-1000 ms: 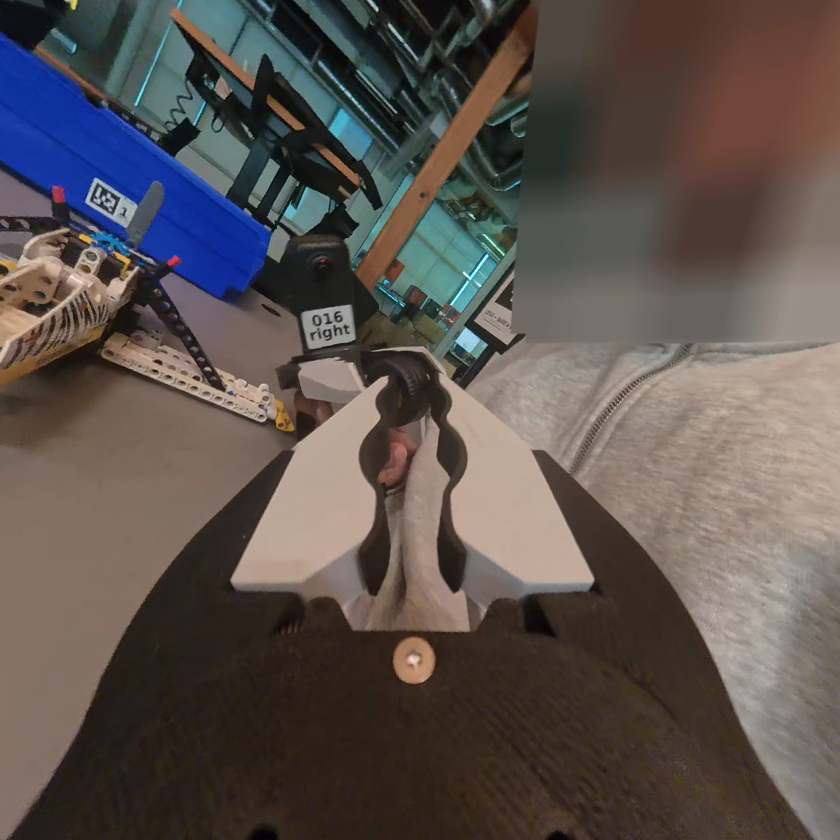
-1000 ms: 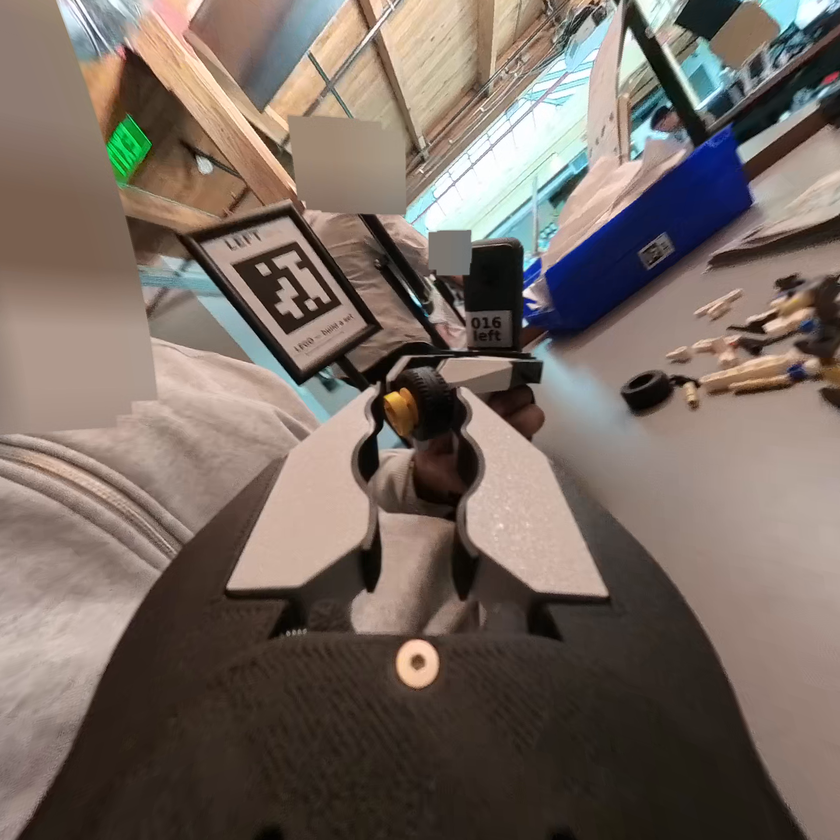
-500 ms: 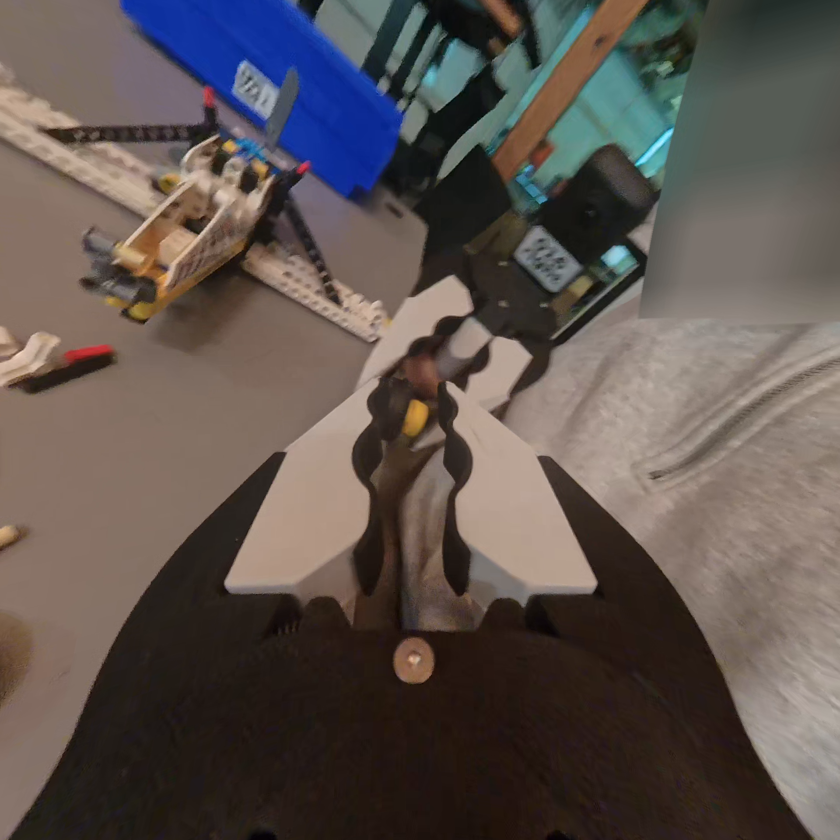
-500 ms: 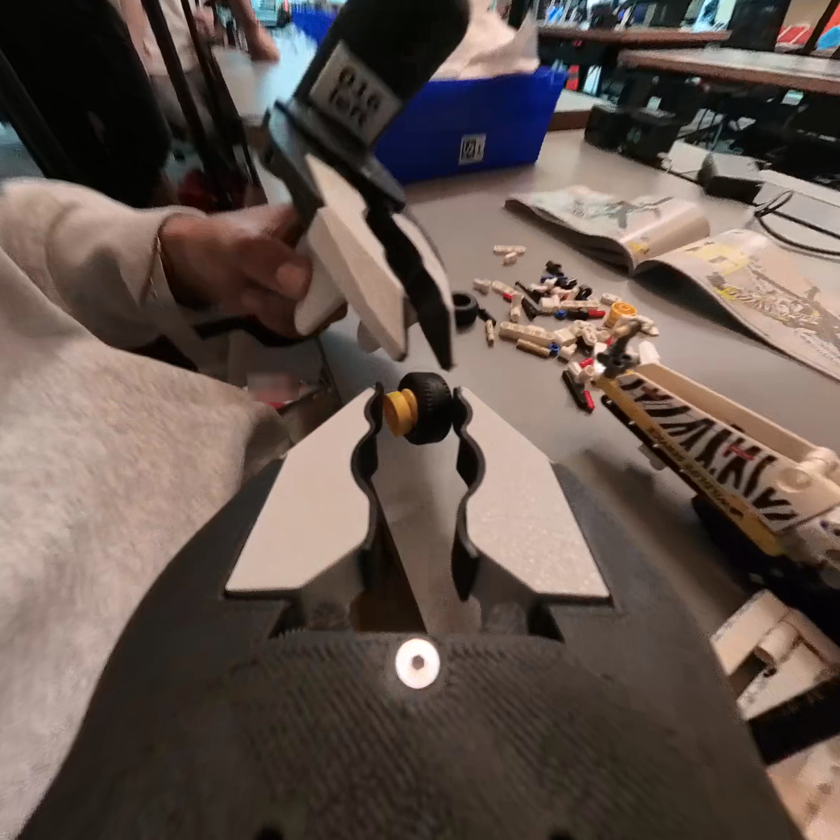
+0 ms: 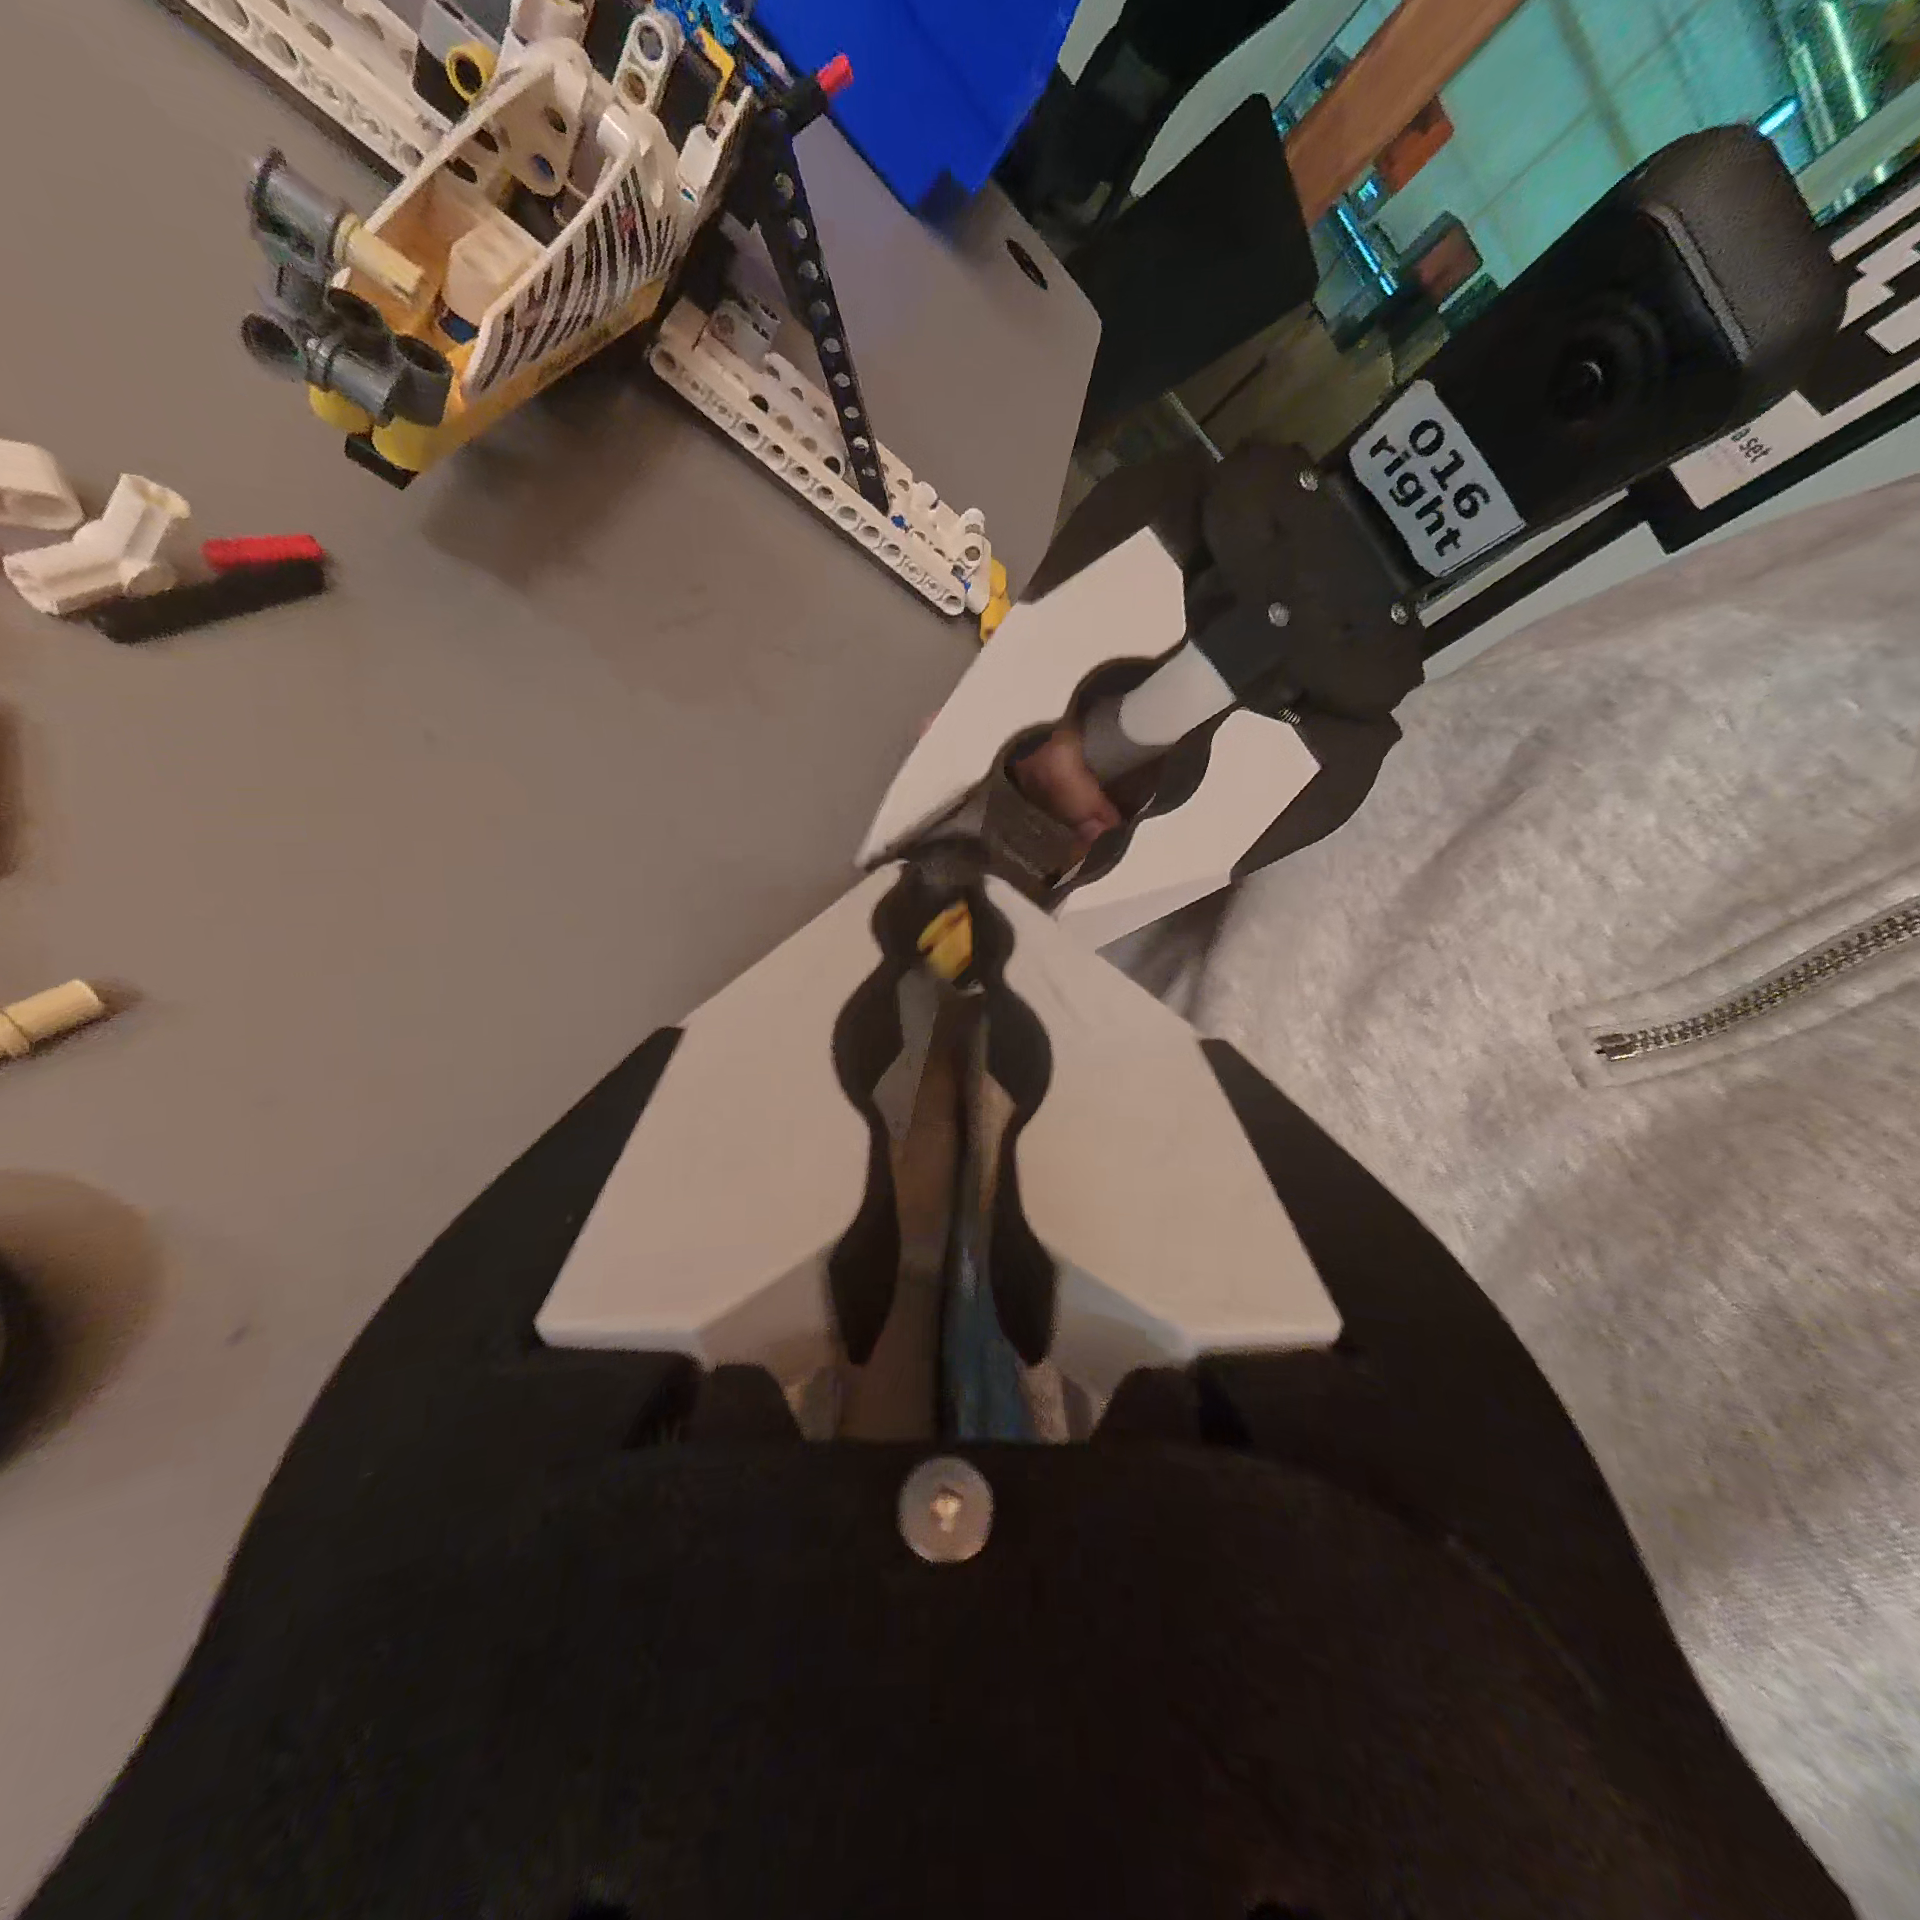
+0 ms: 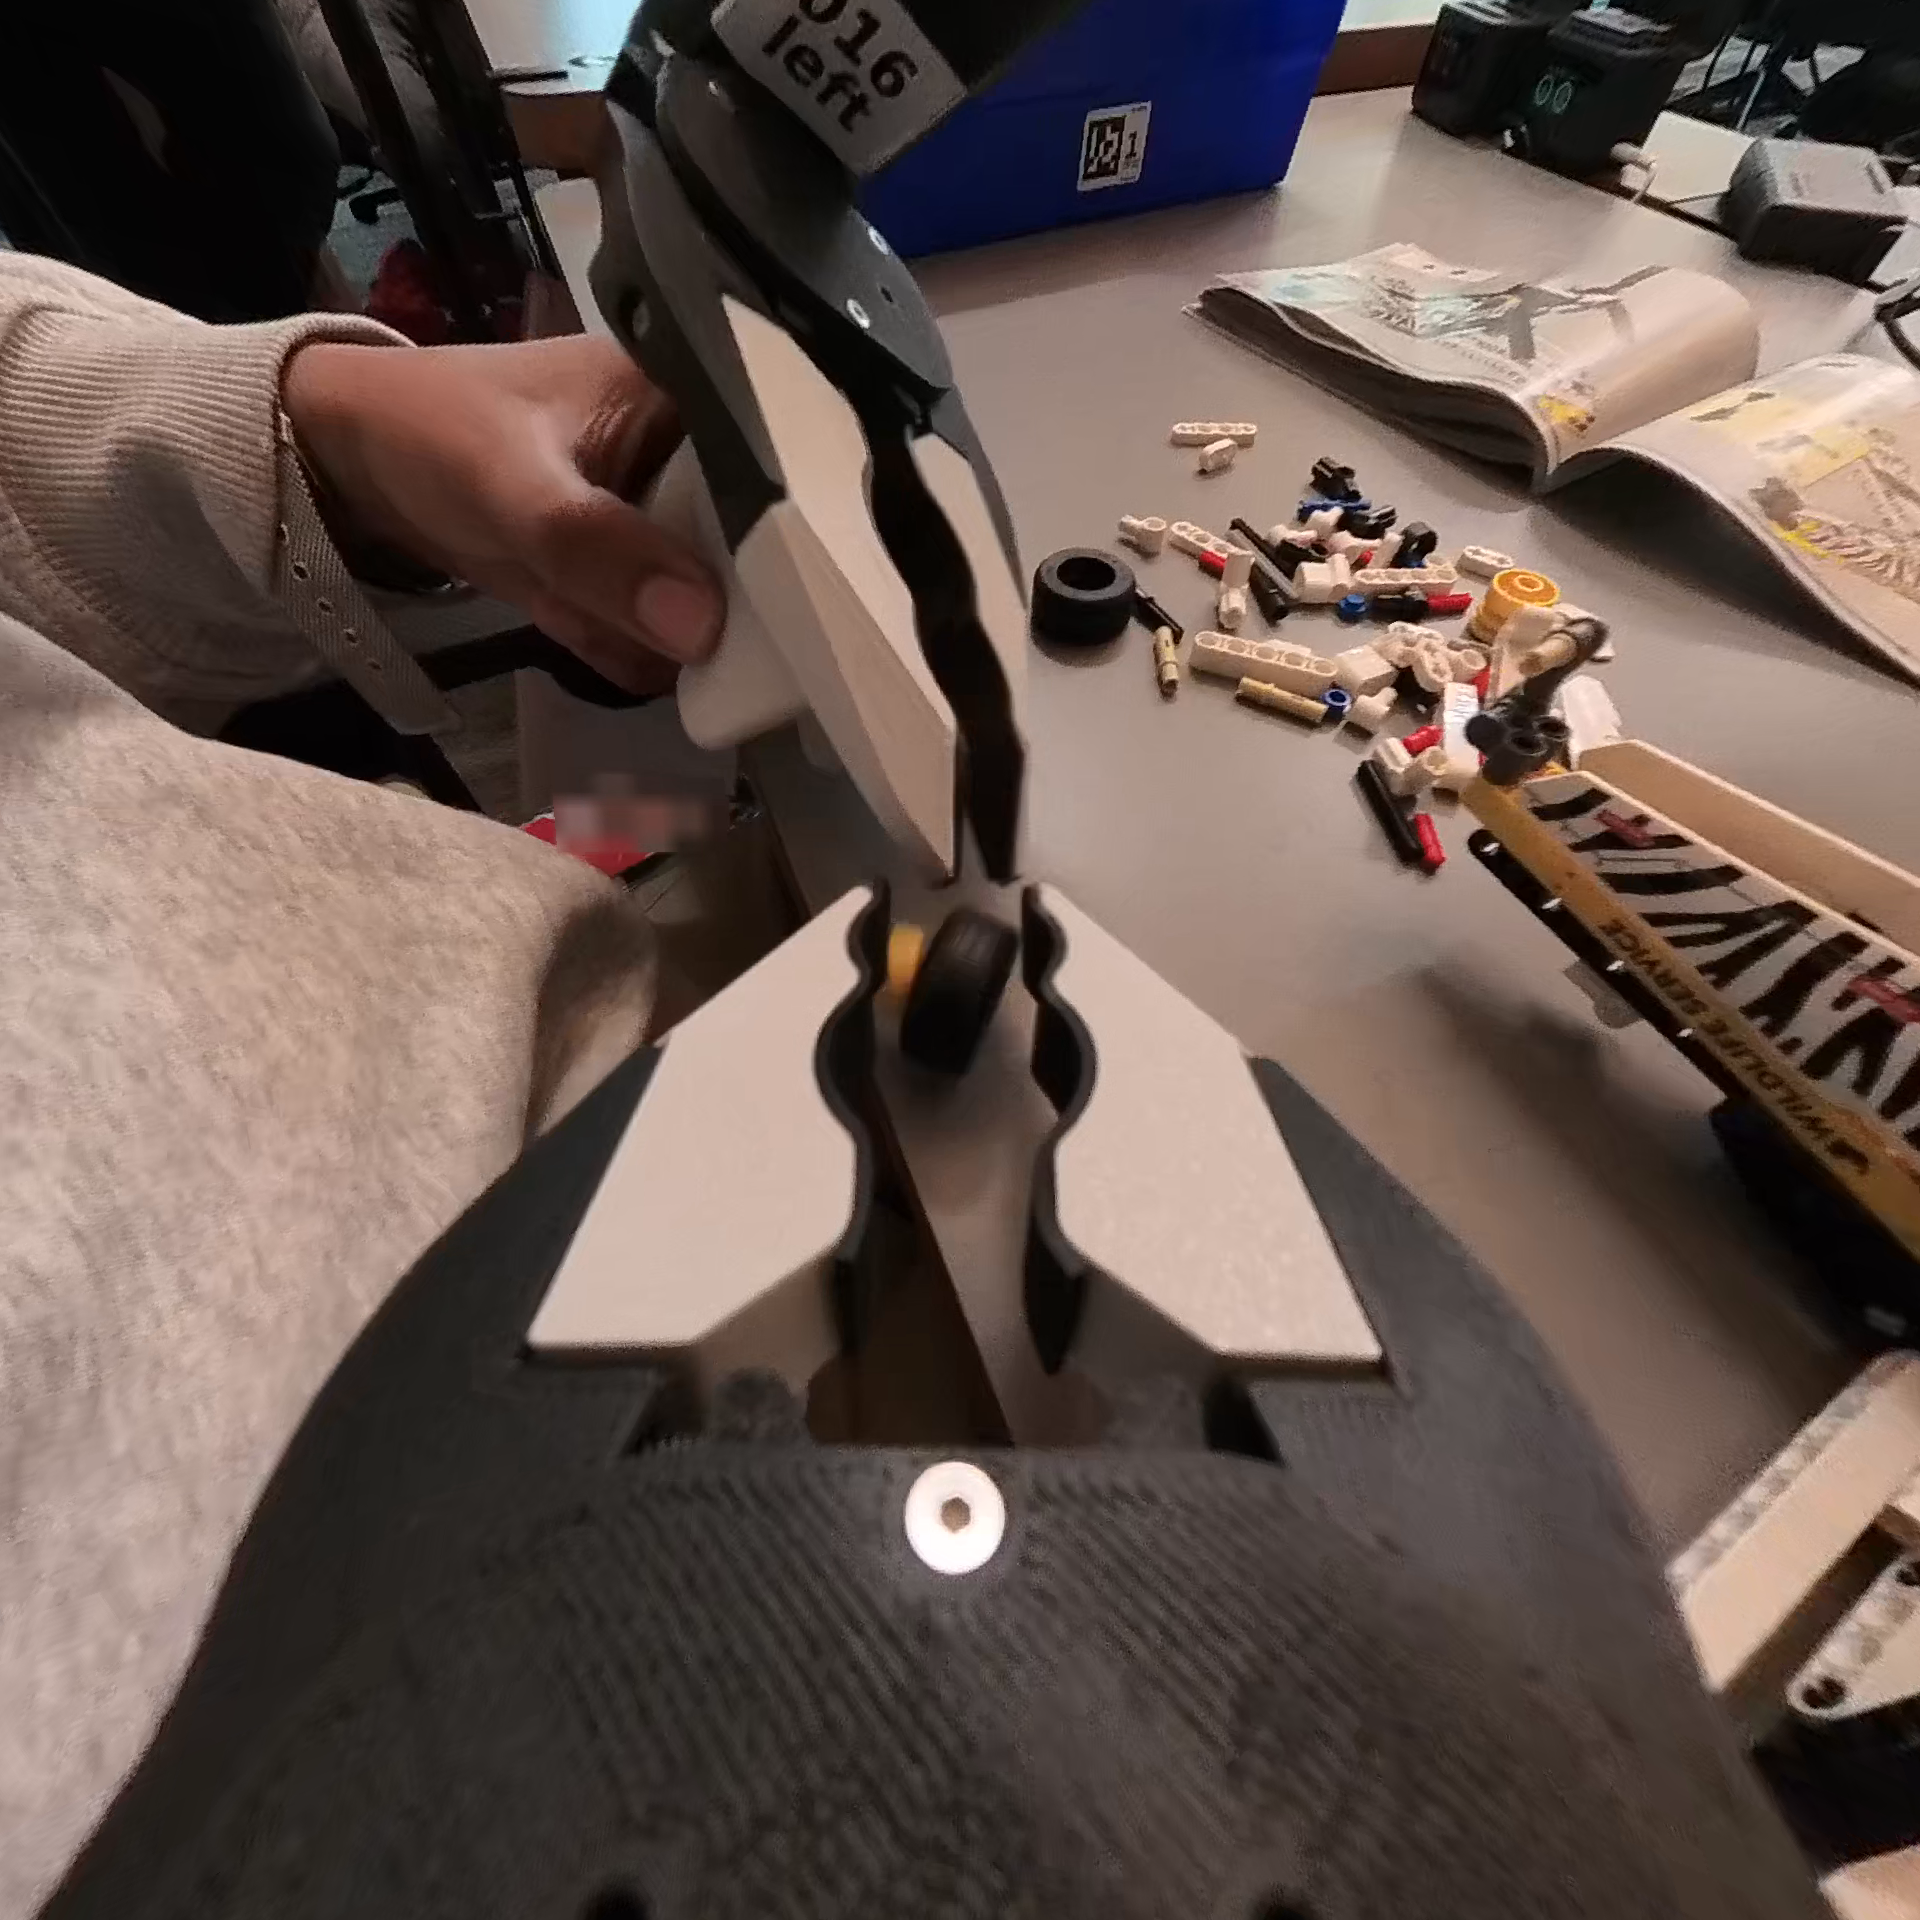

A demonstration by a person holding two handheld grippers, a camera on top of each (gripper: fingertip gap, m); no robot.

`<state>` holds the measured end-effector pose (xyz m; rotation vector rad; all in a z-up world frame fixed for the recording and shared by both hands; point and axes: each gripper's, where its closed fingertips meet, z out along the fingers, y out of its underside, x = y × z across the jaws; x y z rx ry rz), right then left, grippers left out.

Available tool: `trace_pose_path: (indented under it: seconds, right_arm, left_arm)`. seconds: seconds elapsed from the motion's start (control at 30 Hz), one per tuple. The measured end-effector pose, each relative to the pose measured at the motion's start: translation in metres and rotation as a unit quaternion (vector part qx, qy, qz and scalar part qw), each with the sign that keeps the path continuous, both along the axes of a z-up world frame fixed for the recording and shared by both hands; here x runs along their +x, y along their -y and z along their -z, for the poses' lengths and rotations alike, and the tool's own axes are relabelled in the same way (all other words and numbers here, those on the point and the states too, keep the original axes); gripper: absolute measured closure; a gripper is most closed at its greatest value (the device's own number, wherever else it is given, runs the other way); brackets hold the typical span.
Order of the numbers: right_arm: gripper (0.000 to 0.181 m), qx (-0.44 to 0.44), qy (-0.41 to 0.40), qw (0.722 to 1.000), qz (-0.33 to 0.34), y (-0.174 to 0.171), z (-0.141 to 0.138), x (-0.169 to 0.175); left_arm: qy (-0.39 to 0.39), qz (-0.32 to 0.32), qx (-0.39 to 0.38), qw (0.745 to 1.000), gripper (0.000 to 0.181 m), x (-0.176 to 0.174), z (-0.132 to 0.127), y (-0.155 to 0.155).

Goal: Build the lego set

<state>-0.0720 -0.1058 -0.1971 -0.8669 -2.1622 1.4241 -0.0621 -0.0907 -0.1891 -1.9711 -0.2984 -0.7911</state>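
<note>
A small wheel (image 6: 956,987), a black tyre on a yellow hub, sits tilted between the pads of my right gripper (image 6: 956,904), which is shut on it just above the grey table's near edge. My left gripper (image 6: 977,862) comes down from above and its tips meet the wheel's top. In the left wrist view the left gripper (image 5: 935,878) is nearly closed on the wheel, with the yellow hub (image 5: 945,935) between its pads and the right gripper (image 5: 971,868) opposite, tip to tip. The zebra-striped model (image 6: 1714,935) lies on the table to the right and also shows in the left wrist view (image 5: 499,239).
A pile of loose parts (image 6: 1340,603), a spare black tyre (image 6: 1086,595) and a spare yellow hub (image 6: 1519,597) lie mid-table. Open instruction booklets (image 6: 1507,332) lie behind them, with a blue bin (image 6: 1091,114) at the back. The person's grey sweatshirt (image 5: 1558,1039) is close on one side. My left and right fingertips are right by each other.
Both grippers swung down towards the table. My left gripper came in on the wheel and closed to a narrow gap. The wheel tilted and slid deeper between the right pads.
</note>
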Motion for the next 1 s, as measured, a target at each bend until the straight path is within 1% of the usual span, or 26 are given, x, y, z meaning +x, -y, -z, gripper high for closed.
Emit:
trace_pose_path:
  seconds: [0.03, 0.07, 0.1, 0.13, 0.17, 0.27, 0.33, 0.4, 0.47, 0.5, 0.53, 0.6, 0.63, 0.7, 0.8, 0.9, 1.0]
  right_arm:
    - [0.162, 0.002, -0.002, 1.000, -0.002, 0.001, 0.000, 0.001]
    - [0.168, 0.004, -0.007, 1.000, 0.002, -0.001, -0.001, 0.000]
    - [0.180, 0.004, -0.017, 1.000, 0.004, -0.001, -0.003, 0.000]
    - [0.181, 0.000, -0.025, 1.000, 0.004, -0.002, -0.005, 0.000]
    - [0.181, -0.002, -0.028, 1.000, 0.006, -0.003, -0.007, -0.001]
    - [0.164, 0.000, -0.014, 1.000, 0.009, -0.006, -0.004, -0.001]
    - [0.153, -0.014, -0.009, 1.000, 0.007, -0.009, -0.008, 0.000]
    - [0.147, -0.017, -0.003, 1.000, 0.005, -0.014, -0.009, 0.003]
    - [0.146, 0.002, -0.003, 1.000, -0.006, -0.017, -0.003, 0.010]
    - [0.138, 0.016, -0.006, 0.999, -0.027, -0.015, 0.003, 0.017]
    - [0.135, 0.026, -0.015, 0.998, -0.049, -0.011, 0.006, 0.024]
    - [0.149, 0.026, -0.040, 0.997, -0.054, -0.009, 0.006, 0.031]
    - [0.153, 0.022, -0.050, 0.997, -0.056, -0.009, 0.004, 0.034]
    - [0.154, 0.009, -0.071, 0.996, -0.051, -0.015, -0.004, 0.035]
    - [0.156, -0.026, -0.095, 0.995, -0.025, -0.033, -0.019, 0.034]
    - [0.156, -0.080, -0.090, 0.993, -0.019, -0.041, -0.028, 0.038]
    - [0.155, -0.116, -0.075, 0.990, -0.005, -0.047, -0.029, 0.042]
  left_arm:
    - [0.002, 0.000, 0.005, 1.000, 0.165, 0.000, -0.002, -0.001]
    - [0.007, 0.003, 0.013, 1.000, 0.162, 0.001, -0.005, -0.001]
    - [0.014, 0.005, 0.018, 1.000, 0.156, 0.001, -0.006, -0.001]
    - [0.023, 0.004, 0.018, 1.000, 0.146, 0.001, -0.006, -0.001]
    - [0.029, 0.006, 0.015, 0.999, 0.145, 0.001, -0.006, -0.001]
    - [0.022, 0.007, 0.007, 1.000, 0.145, 0.002, -0.003, -0.002]
    - [0.016, 0.015, 0.004, 1.000, 0.141, 0.006, -0.002, -0.002]
    - [0.013, 0.017, -0.002, 1.000, 0.141, 0.008, 0.000, -0.003]
    - [-0.001, 0.013, -0.030, 0.999, 0.146, 0.010, 0.010, -0.003]
    - [-0.014, 0.007, -0.051, 0.999, 0.156, 0.009, 0.017, -0.002]
    - [-0.025, 0.009, -0.057, 0.998, 0.167, 0.011, 0.020, -0.002]
    - [-0.024, 0.015, -0.054, 0.998, 0.165, 0.016, 0.019, -0.001]
    - [-0.023, 0.013, -0.052, 0.998, 0.164, 0.016, 0.018, 0.000]
    - [-0.018, 0.003, -0.033, 0.999, 0.161, 0.017, 0.010, 0.001]
    - [-0.008, -0.007, -0.006, 1.000, 0.164, 0.021, -0.001, 0.006]
    - [-0.023, -0.002, -0.029, 0.999, 0.166, 0.031, 0.008, 0.014]
    - [-0.040, 0.011, -0.053, 0.998, 0.167, 0.044, 0.021, 0.020]
